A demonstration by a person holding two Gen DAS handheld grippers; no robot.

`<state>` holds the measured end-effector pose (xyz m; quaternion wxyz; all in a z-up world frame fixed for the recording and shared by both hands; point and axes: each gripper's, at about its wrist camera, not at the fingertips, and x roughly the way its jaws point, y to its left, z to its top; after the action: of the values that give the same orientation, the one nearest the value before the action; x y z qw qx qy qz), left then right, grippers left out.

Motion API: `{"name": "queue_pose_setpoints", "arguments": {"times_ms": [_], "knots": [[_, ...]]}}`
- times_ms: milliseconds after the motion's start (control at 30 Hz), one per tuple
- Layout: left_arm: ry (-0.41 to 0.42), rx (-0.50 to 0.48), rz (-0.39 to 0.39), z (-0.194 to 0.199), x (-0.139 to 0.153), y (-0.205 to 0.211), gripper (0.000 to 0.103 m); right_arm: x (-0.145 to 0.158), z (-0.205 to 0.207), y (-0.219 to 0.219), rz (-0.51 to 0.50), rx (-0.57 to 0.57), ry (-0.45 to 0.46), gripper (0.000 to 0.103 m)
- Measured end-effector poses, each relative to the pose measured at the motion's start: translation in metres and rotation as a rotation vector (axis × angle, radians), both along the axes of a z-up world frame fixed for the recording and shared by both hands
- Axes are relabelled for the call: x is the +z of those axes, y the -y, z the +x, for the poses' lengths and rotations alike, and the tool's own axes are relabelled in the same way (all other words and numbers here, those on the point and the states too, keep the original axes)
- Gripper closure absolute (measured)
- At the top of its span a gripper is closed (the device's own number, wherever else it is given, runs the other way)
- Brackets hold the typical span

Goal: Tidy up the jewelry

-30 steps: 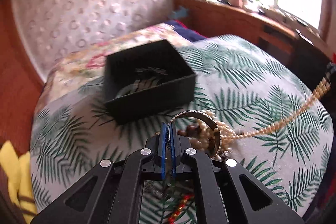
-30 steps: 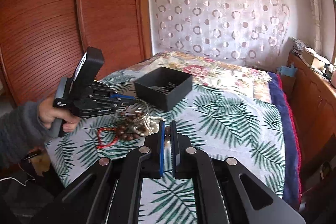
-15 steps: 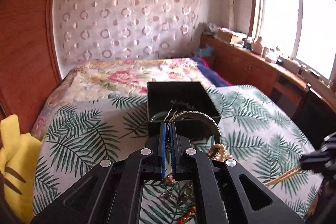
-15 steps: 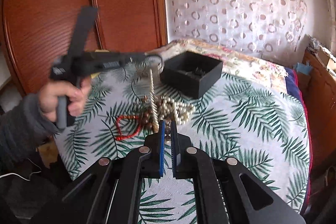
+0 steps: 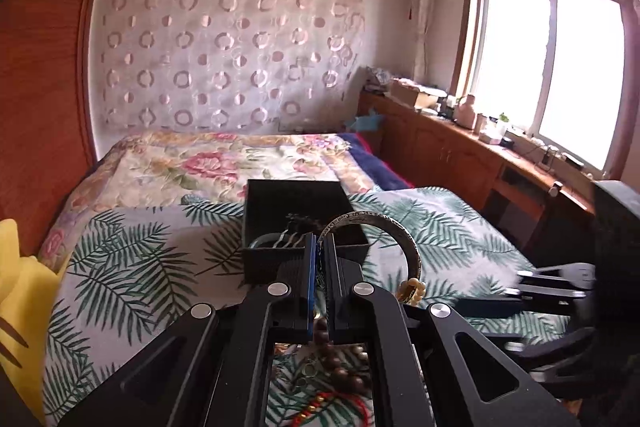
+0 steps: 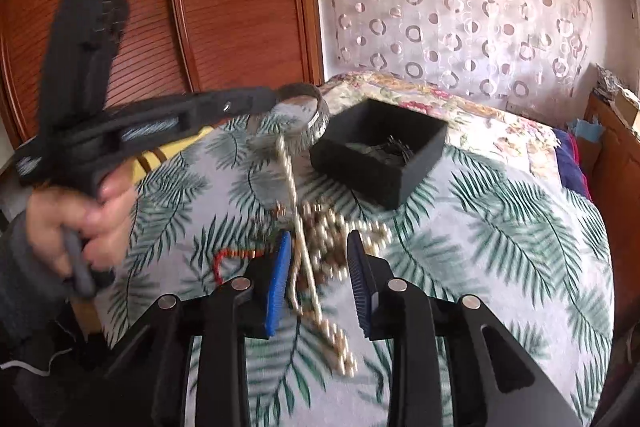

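Note:
My left gripper (image 5: pixel 319 247) is shut on a silver bangle (image 5: pixel 404 239) and holds it in the air just before the black jewelry box (image 5: pixel 296 199). A cream bead necklace (image 6: pixel 298 227) hangs from the bangle (image 6: pixel 316 107) down to the bed. My right gripper (image 6: pixel 320 267) is open, its blue pads on either side of the hanging strand. A heap of pearl and brown wooden beads (image 6: pixel 340 231) and a red bead string (image 6: pixel 228 259) lie on the palm-leaf cloth. The box (image 6: pixel 380 151) holds dark hair clips.
The bed has a palm-leaf cloth (image 6: pixel 500 247) in front and a floral sheet (image 5: pixel 200 167) behind. A wooden wardrobe (image 6: pixel 200 7) stands to the left, a wooden counter (image 5: pixel 460 147) under the window to the right. A yellow cushion (image 5: pixel 24 307) lies at the left edge.
My left gripper has lifted the bangle from the heap toward the box, the cream necklace trailing from it. My right gripper has opened and let the strand go.

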<state>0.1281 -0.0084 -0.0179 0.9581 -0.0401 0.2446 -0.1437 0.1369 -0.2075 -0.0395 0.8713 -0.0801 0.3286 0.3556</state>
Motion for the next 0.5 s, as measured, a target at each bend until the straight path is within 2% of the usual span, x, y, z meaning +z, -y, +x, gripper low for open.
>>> {"name": "queue_pose_setpoints", "arguments": {"times_ms": [133, 200, 233, 500], "knots": [[0.002, -0.018, -0.025, -0.005, 0.003, -0.001, 0.100, -0.001, 0.013, -0.013, 0.030, 0.006, -0.002, 0.072], [-0.008, -0.025, -0.041, -0.006, 0.003, -0.003, 0.100, 0.000, 0.014, -0.017, 0.048, 0.027, -0.005, 0.086], [-0.014, -0.028, -0.050, -0.006, 0.002, -0.005, 0.100, 0.000, 0.013, -0.018, 0.051, 0.037, -0.005, 0.088], [-0.058, -0.031, -0.113, -0.001, -0.008, -0.013, 0.100, 0.009, -0.009, -0.044, 0.039, 0.113, 0.053, 0.092]]}}
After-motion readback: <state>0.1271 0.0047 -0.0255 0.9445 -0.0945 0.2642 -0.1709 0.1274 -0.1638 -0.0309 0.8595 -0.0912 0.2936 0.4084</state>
